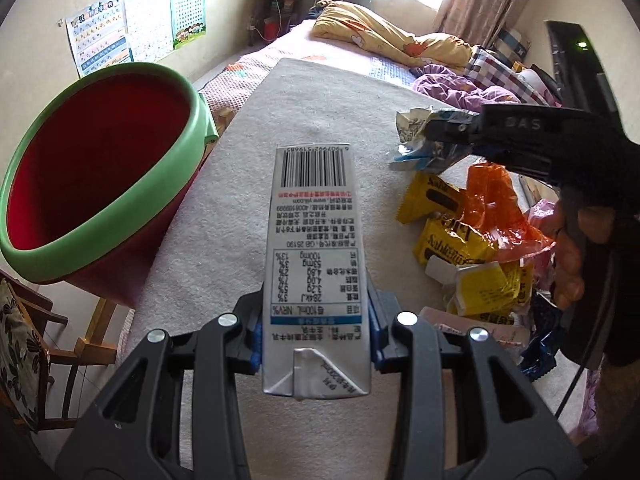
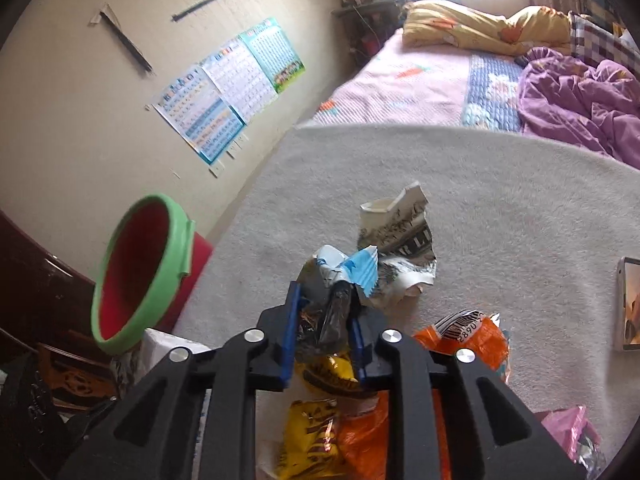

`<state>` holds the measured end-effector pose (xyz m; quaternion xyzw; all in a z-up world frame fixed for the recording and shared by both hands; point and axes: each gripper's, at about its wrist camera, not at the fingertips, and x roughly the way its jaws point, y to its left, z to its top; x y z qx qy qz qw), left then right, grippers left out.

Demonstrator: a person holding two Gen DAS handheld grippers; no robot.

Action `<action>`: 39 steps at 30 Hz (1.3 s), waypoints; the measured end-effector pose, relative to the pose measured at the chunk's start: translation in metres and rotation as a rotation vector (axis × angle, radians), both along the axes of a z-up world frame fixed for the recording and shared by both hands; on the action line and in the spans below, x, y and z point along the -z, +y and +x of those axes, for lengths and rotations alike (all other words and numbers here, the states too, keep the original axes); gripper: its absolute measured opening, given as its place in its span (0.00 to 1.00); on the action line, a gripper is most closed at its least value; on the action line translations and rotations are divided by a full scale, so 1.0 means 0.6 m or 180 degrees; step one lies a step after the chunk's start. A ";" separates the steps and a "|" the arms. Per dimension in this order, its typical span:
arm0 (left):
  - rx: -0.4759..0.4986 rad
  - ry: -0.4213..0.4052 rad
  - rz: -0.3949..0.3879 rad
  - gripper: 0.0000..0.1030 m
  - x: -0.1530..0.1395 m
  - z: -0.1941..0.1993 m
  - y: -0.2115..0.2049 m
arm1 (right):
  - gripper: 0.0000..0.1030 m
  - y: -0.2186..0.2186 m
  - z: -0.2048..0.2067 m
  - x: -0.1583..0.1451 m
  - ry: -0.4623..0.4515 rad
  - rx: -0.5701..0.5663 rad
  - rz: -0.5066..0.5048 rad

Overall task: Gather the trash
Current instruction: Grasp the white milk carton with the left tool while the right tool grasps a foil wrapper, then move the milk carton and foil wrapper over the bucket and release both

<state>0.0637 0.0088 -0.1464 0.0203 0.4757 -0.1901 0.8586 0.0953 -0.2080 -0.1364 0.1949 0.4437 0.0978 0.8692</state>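
Observation:
My left gripper (image 1: 316,320) is shut on a silver-white milk carton (image 1: 314,220), which sticks out forward over the pale fuzzy cover (image 1: 328,96), barcode end away from me. To its left stands a red bin with a green rim (image 1: 128,208), its mouth tilted toward me. My right gripper (image 2: 324,300) is shut on a crumpled blue, white and silver wrapper (image 2: 344,270). The left wrist view shows that right gripper (image 1: 436,128) at upper right with the wrapper (image 1: 416,156) hanging from it. In the right wrist view the bin (image 2: 178,232) is at far left.
A trash pile lies under the right gripper: yellow wrappers (image 1: 436,200), an orange wrapper (image 1: 492,196), and a crumpled printed paper (image 2: 404,232) just beyond. A person's hand (image 1: 568,256) grips the right tool. A wooden chair (image 1: 32,340) stands below the bin. A phone-like device (image 2: 630,304) lies at right.

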 end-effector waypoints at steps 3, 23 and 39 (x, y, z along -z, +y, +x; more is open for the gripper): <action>0.0005 -0.0043 -0.0006 0.35 -0.004 0.001 0.002 | 0.20 0.000 -0.024 -0.037 -0.0195 0.0002 0.0042; -0.0031 -0.0282 -0.0137 0.35 -0.027 0.002 0.041 | 0.20 0.079 -0.113 -0.126 -0.0614 -0.0204 -0.0386; -0.0065 -0.0582 -0.0048 0.35 -0.072 0.026 0.095 | 0.21 0.132 -0.099 -0.131 -0.0684 -0.0196 -0.0320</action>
